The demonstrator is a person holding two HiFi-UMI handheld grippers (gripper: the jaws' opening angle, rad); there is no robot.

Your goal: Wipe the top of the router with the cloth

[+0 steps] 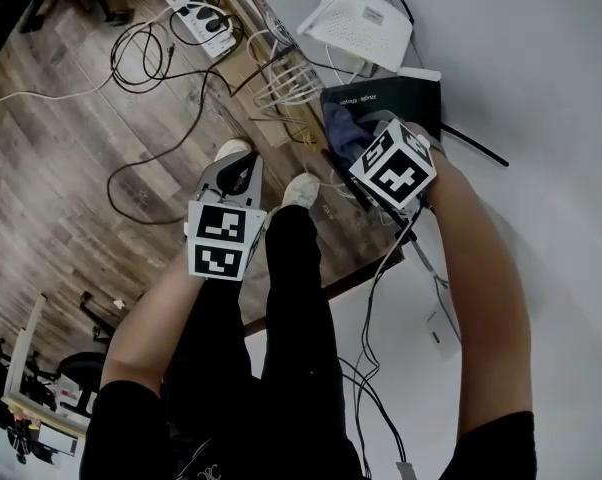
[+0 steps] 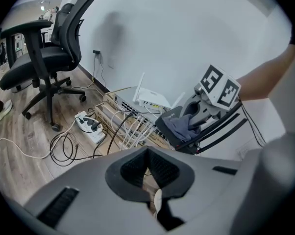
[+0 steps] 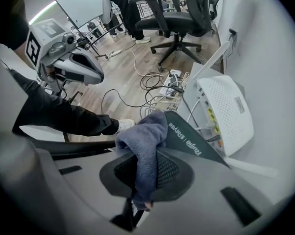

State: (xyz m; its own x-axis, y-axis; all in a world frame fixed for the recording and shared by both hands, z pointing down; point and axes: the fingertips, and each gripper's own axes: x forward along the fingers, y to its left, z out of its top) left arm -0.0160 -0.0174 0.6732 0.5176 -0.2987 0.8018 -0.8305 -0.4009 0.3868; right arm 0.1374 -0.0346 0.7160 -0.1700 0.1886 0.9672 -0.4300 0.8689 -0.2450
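Observation:
The black router (image 1: 396, 98) lies on top of a stack of equipment beside the white wall, its antennas sticking out to the right. My right gripper (image 1: 359, 143) is shut on a grey-blue cloth (image 1: 341, 128) that rests on the router's near end. In the right gripper view the cloth (image 3: 143, 136) bunches between the pads and over the edge of the black router (image 3: 189, 138). My left gripper (image 1: 236, 176) hangs over the floor to the left, away from the router, shut on nothing. From the left gripper view I see the cloth (image 2: 181, 126) under the right gripper (image 2: 192, 117).
A white router (image 1: 356, 23) sits just beyond the black one. Network switches (image 1: 281, 83) with several white cables stand on the wood floor, next to a power strip (image 1: 201, 16) and loose cords. An office chair (image 2: 44, 58) stands further off. The person's legs (image 1: 281, 298) are below.

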